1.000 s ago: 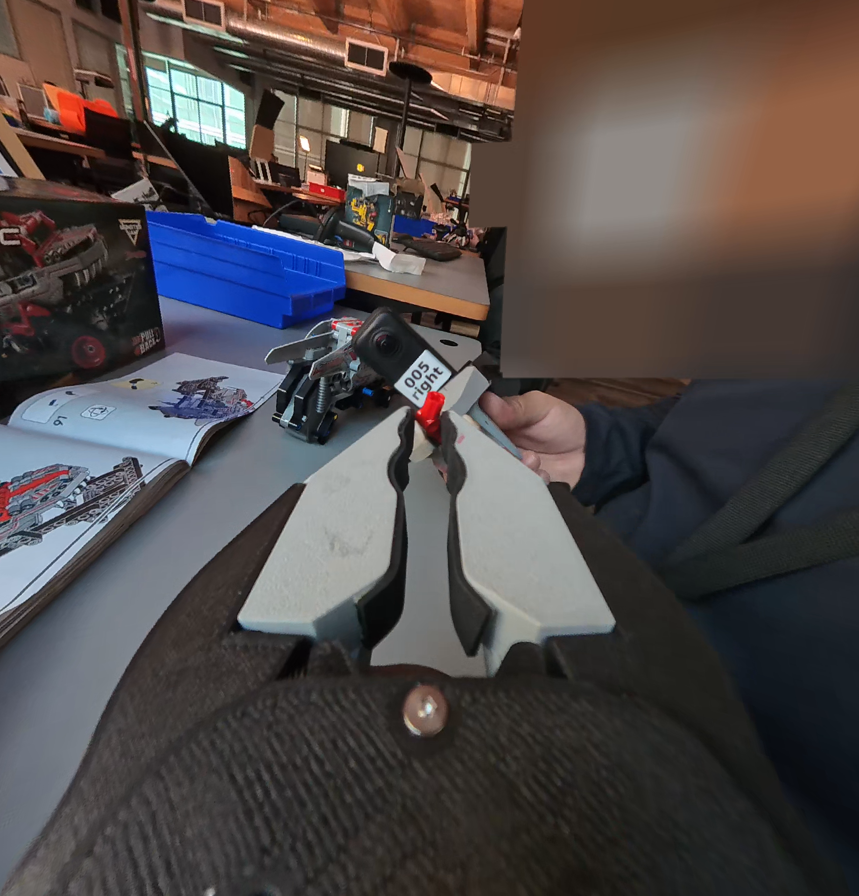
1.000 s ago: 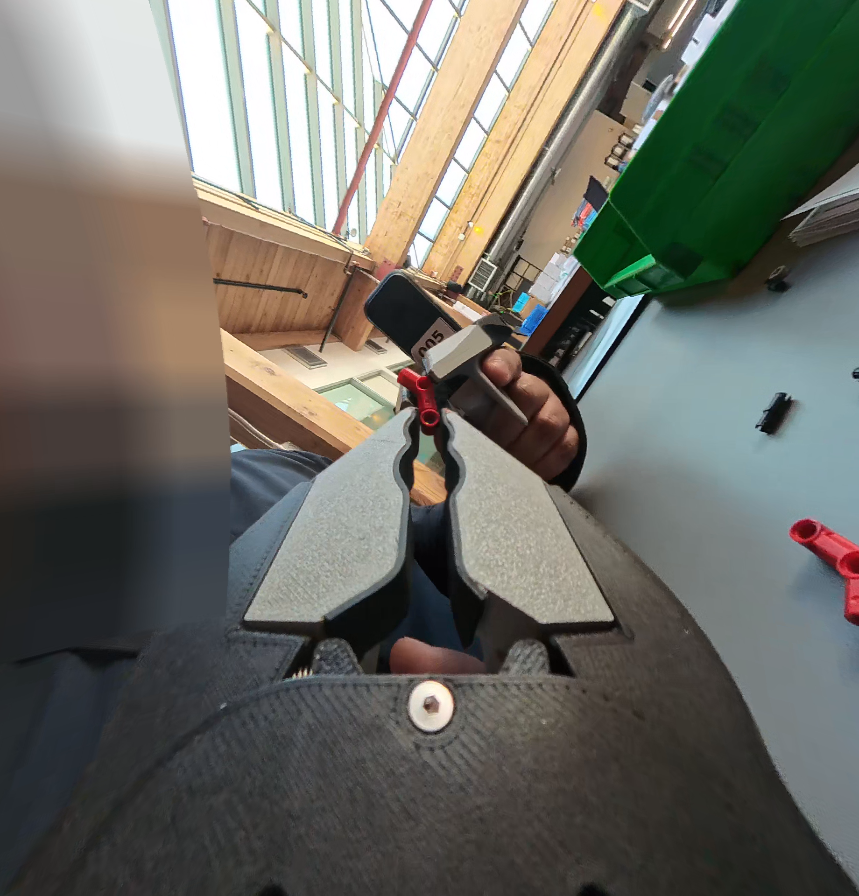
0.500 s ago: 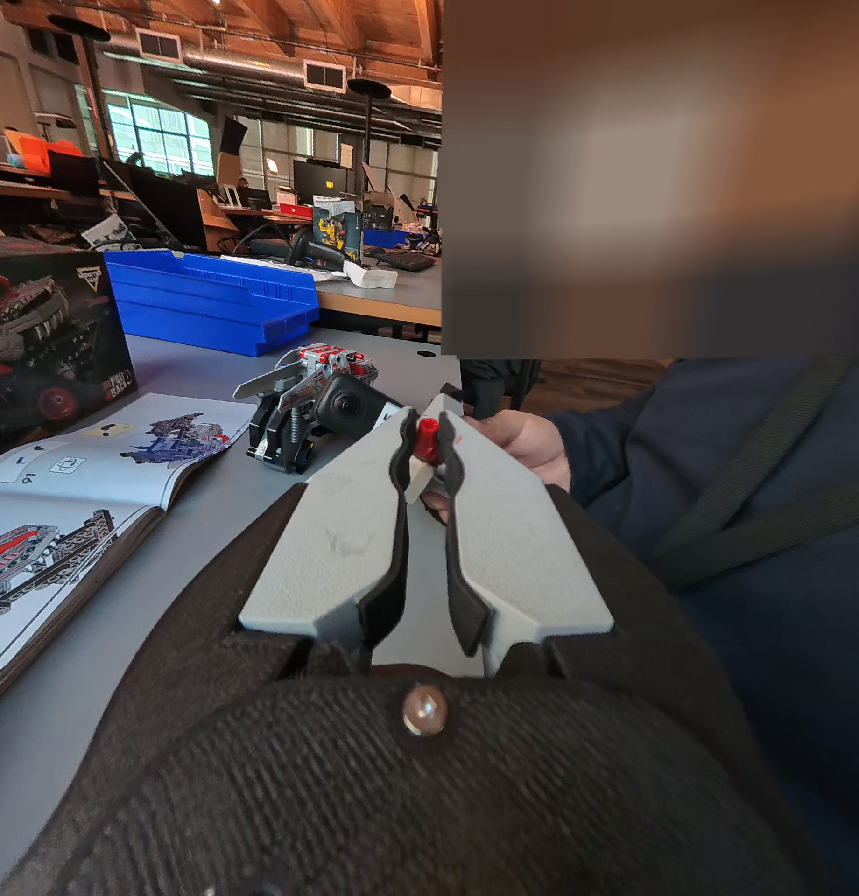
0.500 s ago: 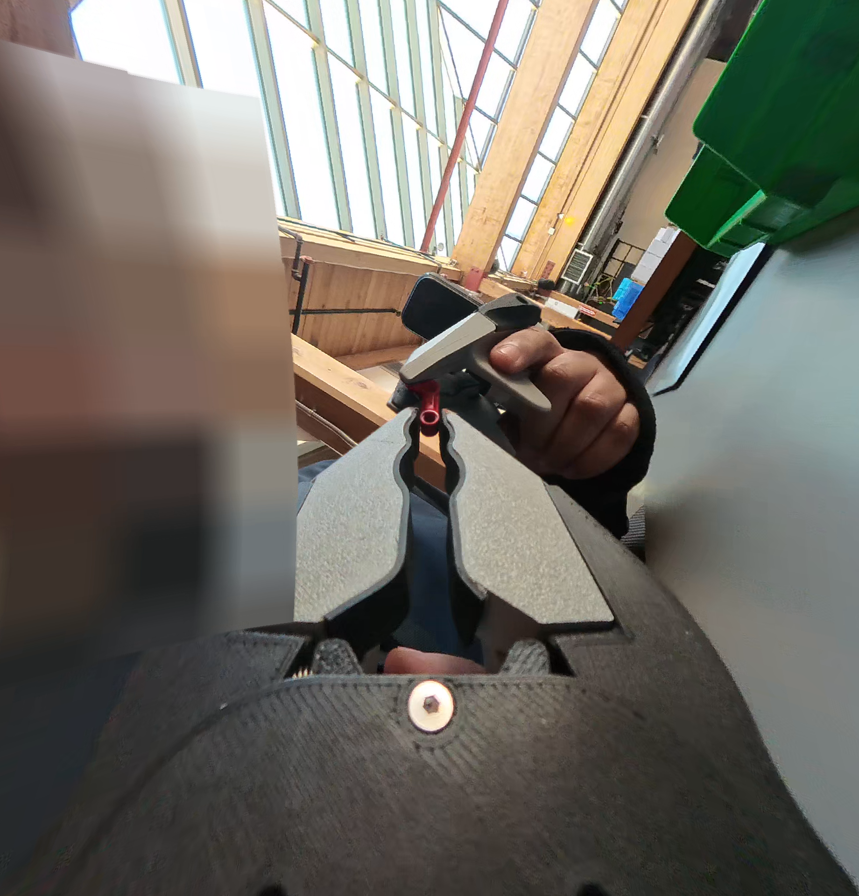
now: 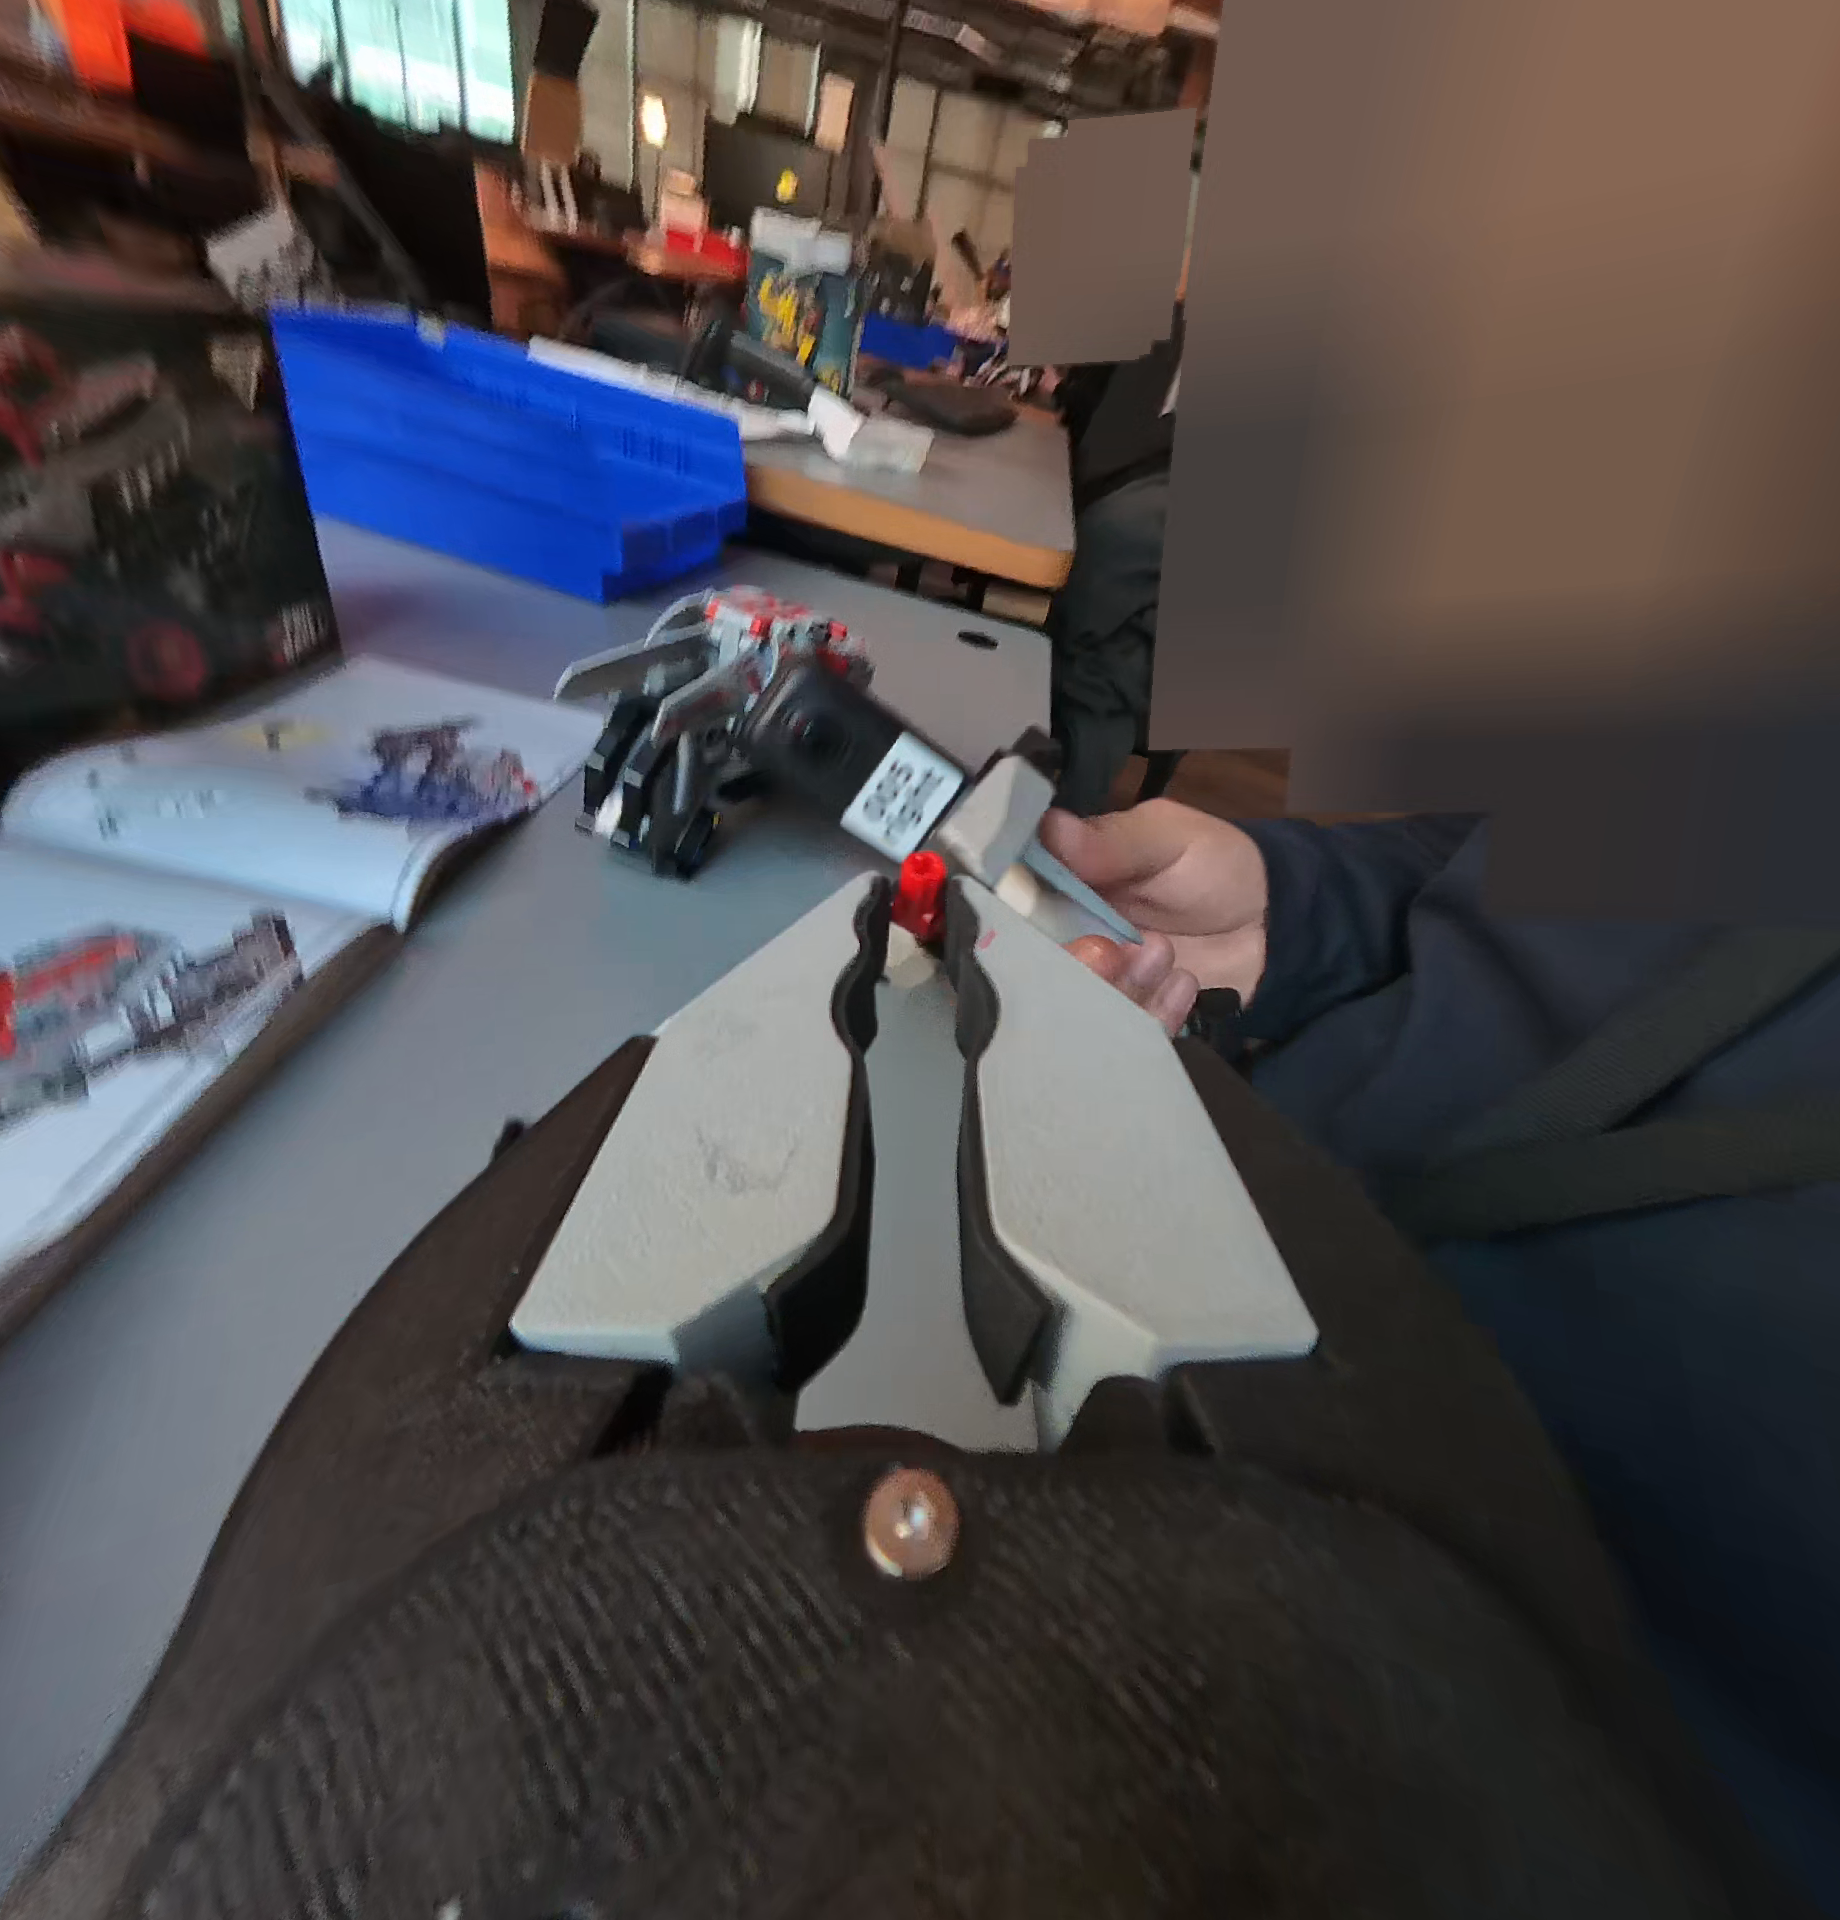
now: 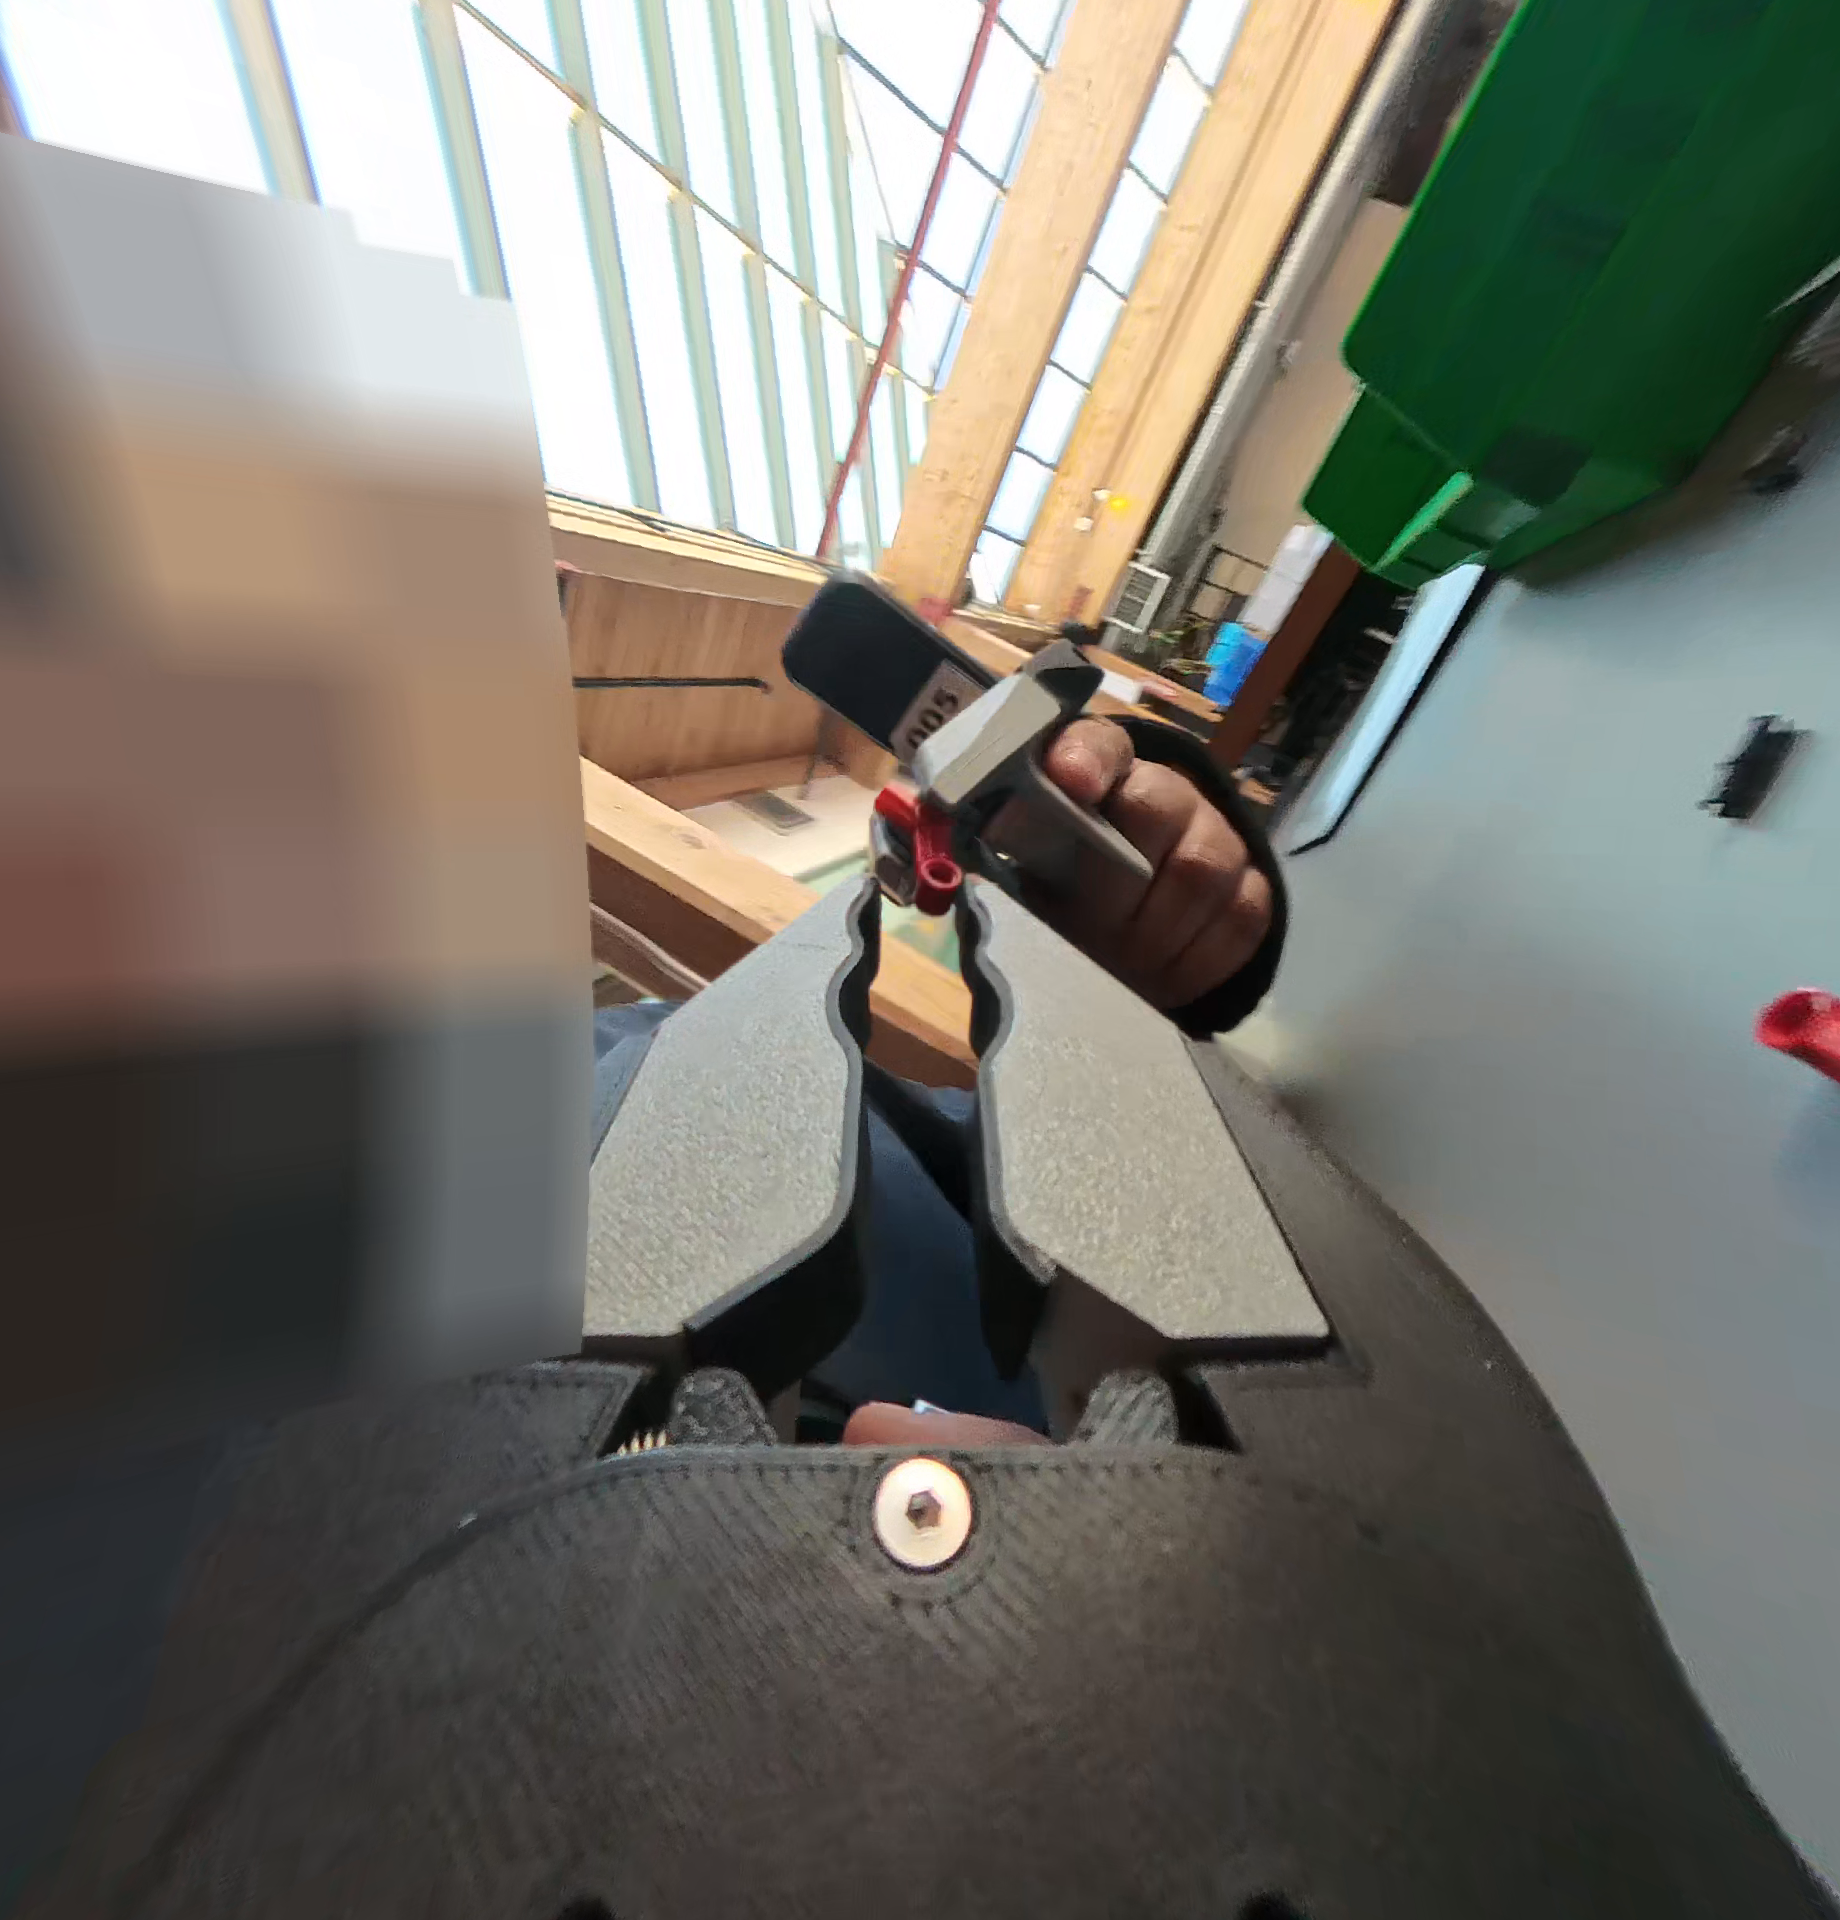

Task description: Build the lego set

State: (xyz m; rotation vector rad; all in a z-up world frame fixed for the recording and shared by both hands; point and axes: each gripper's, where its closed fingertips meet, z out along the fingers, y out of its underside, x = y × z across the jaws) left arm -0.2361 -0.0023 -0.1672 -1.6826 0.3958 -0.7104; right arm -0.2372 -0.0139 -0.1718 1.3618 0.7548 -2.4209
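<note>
My left gripper (image 5: 916, 906) is shut on a small red lego connector (image 5: 918, 896), held in the air in front of a person's body. My right gripper (image 6: 914, 902) faces it tip to tip, jaws a little apart. The red connector (image 6: 921, 847) sits just beyond the right tips, in the left gripper's fingers (image 6: 983, 727). The right gripper's fingers (image 5: 999, 821) show past the connector, held by a hand (image 5: 1176, 883). A partly built grey, black and red lego model (image 5: 708, 727) stands on the grey table (image 5: 459, 1039) behind them.
An open instruction booklet (image 5: 272, 790), the set's dark box (image 5: 116, 499) and a blue bin (image 5: 500, 447) lie to the left. In the right wrist view, a green bin (image 6: 1622, 260), a red piece (image 6: 1830, 1049) and a small black piece (image 6: 1752, 764) are on the table (image 6: 1570, 987).
The right jaws have spread a little, and the red connector now sits just ahead of their tips. Both grippers have shifted and both views are blurred.
</note>
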